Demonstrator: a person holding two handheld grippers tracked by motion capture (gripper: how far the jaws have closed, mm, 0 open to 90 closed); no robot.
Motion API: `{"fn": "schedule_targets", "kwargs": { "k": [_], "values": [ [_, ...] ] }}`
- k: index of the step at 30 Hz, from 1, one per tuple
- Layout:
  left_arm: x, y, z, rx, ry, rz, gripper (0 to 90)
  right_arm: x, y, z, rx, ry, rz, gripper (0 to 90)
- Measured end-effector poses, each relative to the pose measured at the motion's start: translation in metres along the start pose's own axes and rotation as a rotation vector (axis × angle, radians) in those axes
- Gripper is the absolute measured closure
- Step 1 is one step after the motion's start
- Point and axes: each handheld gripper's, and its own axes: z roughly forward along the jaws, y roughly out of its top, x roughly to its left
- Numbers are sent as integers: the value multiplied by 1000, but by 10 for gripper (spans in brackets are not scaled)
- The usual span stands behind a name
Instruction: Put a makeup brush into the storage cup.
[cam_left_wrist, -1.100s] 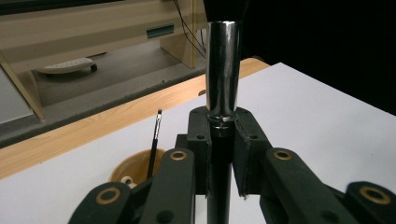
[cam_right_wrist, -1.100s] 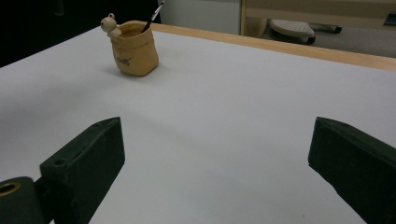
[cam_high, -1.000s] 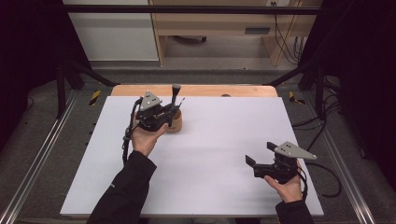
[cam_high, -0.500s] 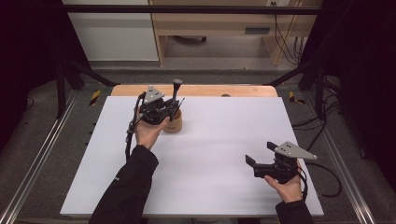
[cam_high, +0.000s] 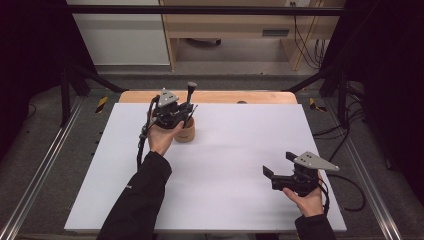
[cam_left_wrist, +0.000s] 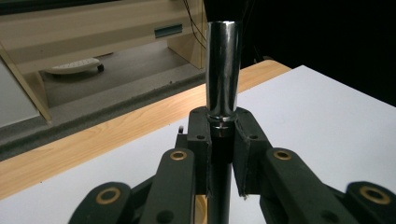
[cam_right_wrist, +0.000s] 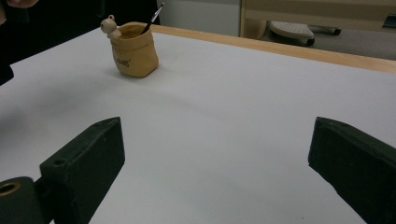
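From the high view I hold the left tongs (cam_high: 186, 111) clamped on a brush (cam_high: 190, 93) above the cup (cam_high: 184, 132) at the worktop's (cam_high: 225, 165) far edge; left gripper view: its stiff, slick metal sleeve (cam_left_wrist: 222, 74) wants a grip on the handle below; right gripper view: right tongs (cam_right_wrist: 212, 154) apart.

A small pot (cam_high: 184, 132) stands on the counter (cam_high: 230, 165) toward its far left, with a brush (cam_right_wrist: 155, 14) in it; the left gripper (cam_high: 172, 112) sits just above, the right gripper (cam_high: 280, 172) near right.

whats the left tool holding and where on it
The left tool grips an upright brush-like stick on its dark shaft, just below the shiny metal sleeve. The right tool holds nothing.
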Motion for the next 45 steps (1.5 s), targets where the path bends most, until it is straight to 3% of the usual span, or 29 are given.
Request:
{"fn": "schedule_targets", "kwargs": {
  "k": [20,45],
  "values": [
    [16,-6,19,11,30,-22,787,-2,-1,0,-1,-7,1,40],
    [21,-24,41,65,60,-16,787,-1,0,0,1,-3,-2,41]
  ]
}}
